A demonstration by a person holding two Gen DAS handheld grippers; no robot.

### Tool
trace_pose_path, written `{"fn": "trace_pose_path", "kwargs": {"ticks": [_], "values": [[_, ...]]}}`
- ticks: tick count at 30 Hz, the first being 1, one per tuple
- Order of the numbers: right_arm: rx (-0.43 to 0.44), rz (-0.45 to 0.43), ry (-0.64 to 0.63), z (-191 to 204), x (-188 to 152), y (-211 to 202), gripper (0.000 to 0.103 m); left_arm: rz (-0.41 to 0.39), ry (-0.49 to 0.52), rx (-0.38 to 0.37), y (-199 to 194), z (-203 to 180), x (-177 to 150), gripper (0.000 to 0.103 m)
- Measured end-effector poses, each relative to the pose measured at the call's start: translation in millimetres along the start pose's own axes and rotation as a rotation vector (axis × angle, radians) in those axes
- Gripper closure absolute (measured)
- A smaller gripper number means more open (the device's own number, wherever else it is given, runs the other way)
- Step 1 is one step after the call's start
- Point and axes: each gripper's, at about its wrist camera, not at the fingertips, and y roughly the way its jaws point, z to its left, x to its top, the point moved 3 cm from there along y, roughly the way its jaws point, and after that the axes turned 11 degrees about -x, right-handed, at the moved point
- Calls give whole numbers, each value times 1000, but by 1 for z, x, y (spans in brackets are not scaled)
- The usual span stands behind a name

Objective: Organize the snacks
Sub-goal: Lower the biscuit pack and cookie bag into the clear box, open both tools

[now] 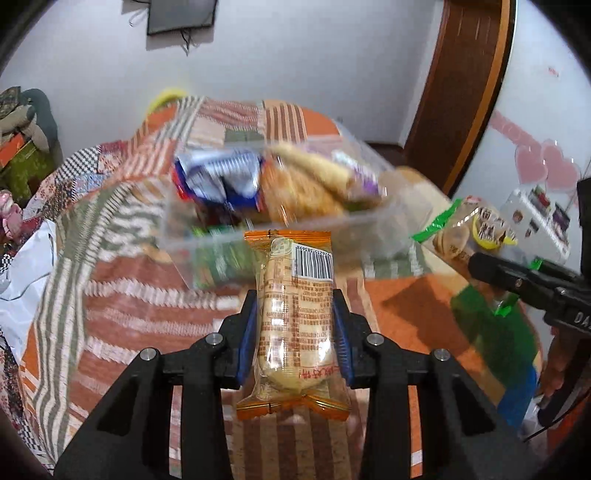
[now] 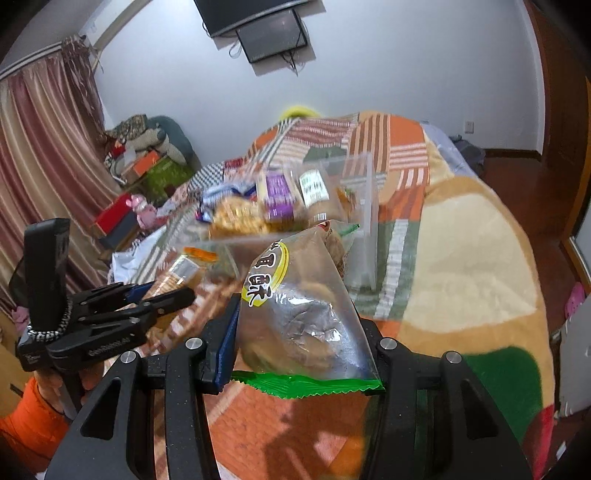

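Observation:
My left gripper [image 1: 294, 306] is shut on an orange-edged packet of pale biscuits [image 1: 295, 314], held lengthwise above the bed. My right gripper [image 2: 303, 314] is shut on a clear bag of brown cookies with green edges and a yellow label [image 2: 295, 295]. Ahead of both stands a clear plastic bin [image 1: 273, 229] filled with several snack packs; it also shows in the right wrist view as the bin [image 2: 365, 206]. The right gripper with the cookie bag [image 1: 465, 232] appears at the right of the left wrist view. The left gripper [image 2: 166, 291] with the orange packet [image 2: 181, 273] shows at the left of the right wrist view.
A patchwork blanket [image 1: 129, 295] in orange, green and cream covers the bed. Boxes and soft toys [image 2: 147, 162] pile up by the curtain at far left. A wooden door [image 1: 469, 81] and floor lie to the right. A screen [image 2: 273, 33] hangs on the wall.

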Motion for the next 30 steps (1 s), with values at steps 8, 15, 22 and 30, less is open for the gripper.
{"fn": "trace_pose_path", "kwargs": {"ticks": [8, 15, 22, 30], "values": [[-16, -96, 16, -1, 33, -3, 57, -117, -9, 35, -27, 16, 42, 66], [-20, -112, 46, -6, 61, 17, 57, -146, -16, 61, -15, 33, 68, 66], [-52, -108, 31, -3, 80, 42, 57, -114, -34, 77, 13, 50, 76, 66], [-120, -70, 32, -7, 88, 76, 57, -80, -64, 97, 41, 70, 73, 66]]}}
